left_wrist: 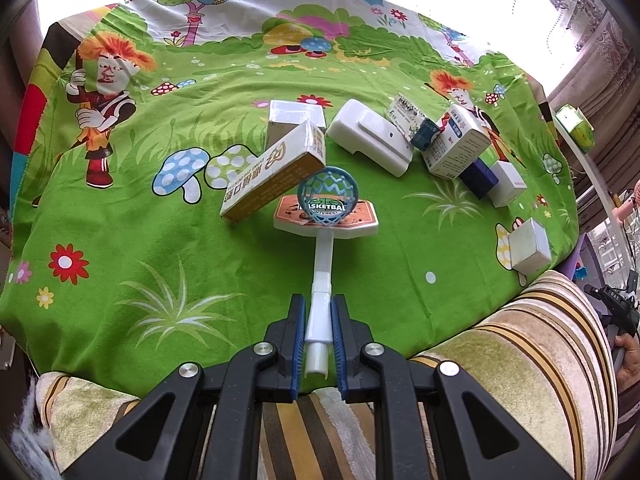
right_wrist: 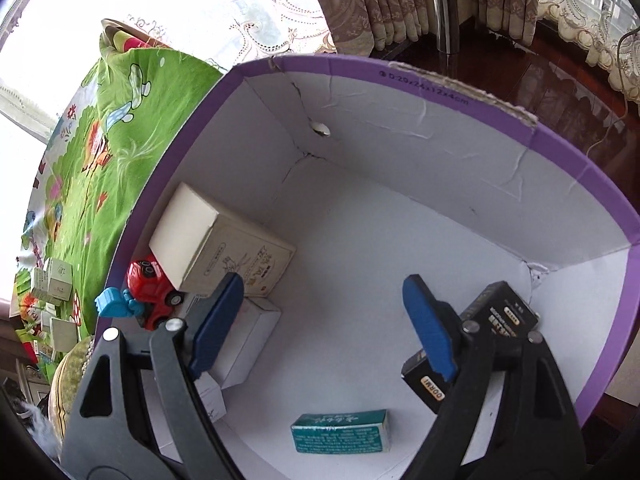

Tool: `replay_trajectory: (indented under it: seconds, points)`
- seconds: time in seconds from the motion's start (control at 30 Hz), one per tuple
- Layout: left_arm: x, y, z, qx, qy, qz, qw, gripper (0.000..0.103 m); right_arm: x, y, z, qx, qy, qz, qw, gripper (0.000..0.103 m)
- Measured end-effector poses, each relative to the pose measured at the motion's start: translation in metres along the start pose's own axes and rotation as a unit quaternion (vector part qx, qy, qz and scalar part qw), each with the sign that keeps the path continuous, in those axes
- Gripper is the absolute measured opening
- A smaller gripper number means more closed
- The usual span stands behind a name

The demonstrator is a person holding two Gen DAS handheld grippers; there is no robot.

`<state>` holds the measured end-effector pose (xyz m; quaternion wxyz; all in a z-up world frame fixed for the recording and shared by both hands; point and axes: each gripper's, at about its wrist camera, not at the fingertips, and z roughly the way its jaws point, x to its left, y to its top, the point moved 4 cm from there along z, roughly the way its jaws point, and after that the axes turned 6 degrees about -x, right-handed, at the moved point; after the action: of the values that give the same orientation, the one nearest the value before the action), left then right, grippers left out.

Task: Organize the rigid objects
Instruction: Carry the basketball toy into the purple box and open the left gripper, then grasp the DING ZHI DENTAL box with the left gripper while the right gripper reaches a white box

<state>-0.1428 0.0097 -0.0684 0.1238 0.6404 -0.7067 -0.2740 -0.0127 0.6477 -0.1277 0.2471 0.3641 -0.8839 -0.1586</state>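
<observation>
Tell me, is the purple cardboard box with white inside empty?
No. The purple cardboard box holds a red toy car, a green carton and other cartons.

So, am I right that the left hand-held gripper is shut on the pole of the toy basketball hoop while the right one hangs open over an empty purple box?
Not quite: the purple box is not empty. The right wrist view shows cartons, a green packet and a red toy car inside it. The rest holds: the left hand-held gripper is shut on the toy basketball hoop pole, and the right hand-held gripper hangs open over the box.
</observation>
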Motion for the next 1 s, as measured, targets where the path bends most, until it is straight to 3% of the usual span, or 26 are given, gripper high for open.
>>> replay_trajectory:
  seconds: [0.1, 0.17, 0.3, 0.5, 0.6, 0.67, 0.73, 0.77, 1.0]
  points:
    - [-0.011, 0.007, -0.015, -0.021, -0.021, -0.004, 0.9996, 0.014, 0.000, 0.003, -0.028, -0.043, -0.004, -0.014, 0.999, 0.084]
    - [-0.029, 0.011, -0.027, -0.032, -0.056, -0.005, 0.9979, 0.014, 0.004, 0.003, -0.046, -0.061, -0.001, -0.025, 0.998, 0.084]
    - [-0.091, 0.017, -0.051, -0.059, -0.111, 0.041, 0.9913, 0.014, 0.040, 0.006, -0.069, -0.089, 0.008, -0.059, 0.994, 0.084]
    - [-0.193, 0.020, -0.091, -0.092, -0.192, 0.118, 0.9699, 0.014, 0.088, 0.000, -0.093, -0.106, 0.053, -0.112, 0.987, 0.084]
    - [-0.240, 0.019, -0.107, -0.094, -0.259, 0.143, 0.9506, 0.014, 0.104, -0.004, -0.110, -0.125, 0.062, -0.136, 0.981, 0.084]
    - [-0.267, 0.017, -0.107, -0.090, -0.283, 0.156, 0.9422, 0.021, 0.111, -0.004, -0.121, -0.136, 0.066, -0.147, 0.978, 0.085]
    - [-0.285, 0.013, -0.100, -0.090, -0.264, 0.174, 0.9444, 0.063, 0.117, -0.006, -0.130, -0.139, 0.079, -0.155, 0.975, 0.087]
    - [-0.289, 0.011, -0.097, -0.097, -0.249, 0.178, 0.9471, 0.070, 0.118, -0.007, -0.133, -0.139, 0.082, -0.162, 0.973, 0.087]
    - [-0.272, -0.002, -0.086, -0.085, -0.243, 0.162, 0.9526, 0.072, 0.113, -0.011, -0.131, -0.132, 0.075, -0.166, 0.974, 0.087]
